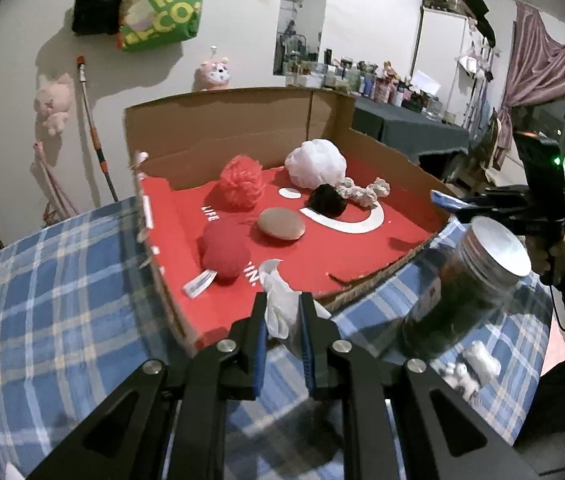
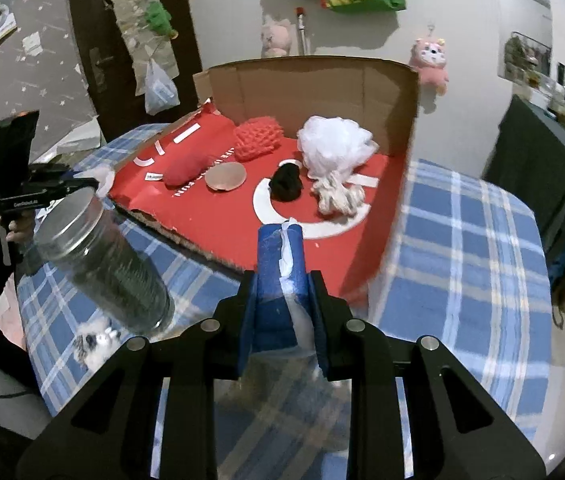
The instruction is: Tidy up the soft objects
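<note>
Left wrist view: the left gripper point(image 1: 282, 320) is clamped on a crumpled white cloth point(image 1: 280, 304), its lower end hidden behind the jaws. Right gripper point(image 2: 281, 258) pinches the same sort of white fabric point(image 2: 287, 252), most of it hidden below. Between them hangs a blurred clear jar point(image 1: 466, 292) with a silver lid; how it is carried is hard to make out. Lettering on the red cardboard box point(image 1: 362, 256) reads only "LIFE". Seven soft things lie inside, from the red pom-pom point(image 1: 241, 182) near the back wall to the white mesh pouf point(image 1: 316, 162) in its far corner.
</note>
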The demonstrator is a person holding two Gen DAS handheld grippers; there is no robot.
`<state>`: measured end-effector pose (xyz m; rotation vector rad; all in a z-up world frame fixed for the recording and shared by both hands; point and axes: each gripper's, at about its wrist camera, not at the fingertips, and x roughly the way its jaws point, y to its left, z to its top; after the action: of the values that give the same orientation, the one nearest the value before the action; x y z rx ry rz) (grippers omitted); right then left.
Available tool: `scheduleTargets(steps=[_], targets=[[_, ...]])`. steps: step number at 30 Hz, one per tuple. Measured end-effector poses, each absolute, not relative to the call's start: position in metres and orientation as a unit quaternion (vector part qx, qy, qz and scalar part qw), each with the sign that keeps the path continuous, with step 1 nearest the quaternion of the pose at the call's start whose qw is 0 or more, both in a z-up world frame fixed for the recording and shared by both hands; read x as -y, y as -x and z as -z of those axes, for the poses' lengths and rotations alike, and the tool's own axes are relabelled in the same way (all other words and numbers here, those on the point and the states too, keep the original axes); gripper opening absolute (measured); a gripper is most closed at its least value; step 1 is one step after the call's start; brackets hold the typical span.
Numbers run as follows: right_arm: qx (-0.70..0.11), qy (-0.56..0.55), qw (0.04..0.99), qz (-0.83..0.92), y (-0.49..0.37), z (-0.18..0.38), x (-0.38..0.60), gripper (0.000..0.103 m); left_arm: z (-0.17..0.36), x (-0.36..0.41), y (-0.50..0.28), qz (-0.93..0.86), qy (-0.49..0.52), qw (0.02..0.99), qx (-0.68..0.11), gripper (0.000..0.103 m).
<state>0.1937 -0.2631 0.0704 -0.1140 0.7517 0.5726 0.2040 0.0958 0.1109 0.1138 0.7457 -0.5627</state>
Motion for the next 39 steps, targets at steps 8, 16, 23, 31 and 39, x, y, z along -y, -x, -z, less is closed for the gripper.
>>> scheduleTargets(steps=[8, 16, 23, 31, 39], targets=[[-0.401, 0.081, 0.873, -0.265, -0.239, -0.065, 0.229, 0.024, -0.099, -0.071, -0.249, 0.266, -0.057, 0.866, -0.419, 0.015], [-0.457, 0.117, 0.851, -0.23, -0.276, -0.046, 0.205, 0.024, -0.085, -0.056, -0.28, 0.247, -0.062, 0.845, -0.47, 0.015], [-0.475, 0.148, 0.842, -0.209, -0.286, -0.037, 0.197, 0.024, -0.078, -0.052, -0.292, 0.24, -0.065, 0.833, -0.495, 0.016], [-0.477, 0.173, 0.84, -0.191, -0.288, -0.033, 0.194, 0.024, -0.07, -0.049, -0.298, 0.225, -0.079, 0.83, -0.505, 0.016], [-0.477, 0.197, 0.838, -0.18, -0.29, -0.027, 0.189, 0.025, -0.064, -0.046, -0.303, 0.218, -0.084, 0.829, -0.508, 0.023]])
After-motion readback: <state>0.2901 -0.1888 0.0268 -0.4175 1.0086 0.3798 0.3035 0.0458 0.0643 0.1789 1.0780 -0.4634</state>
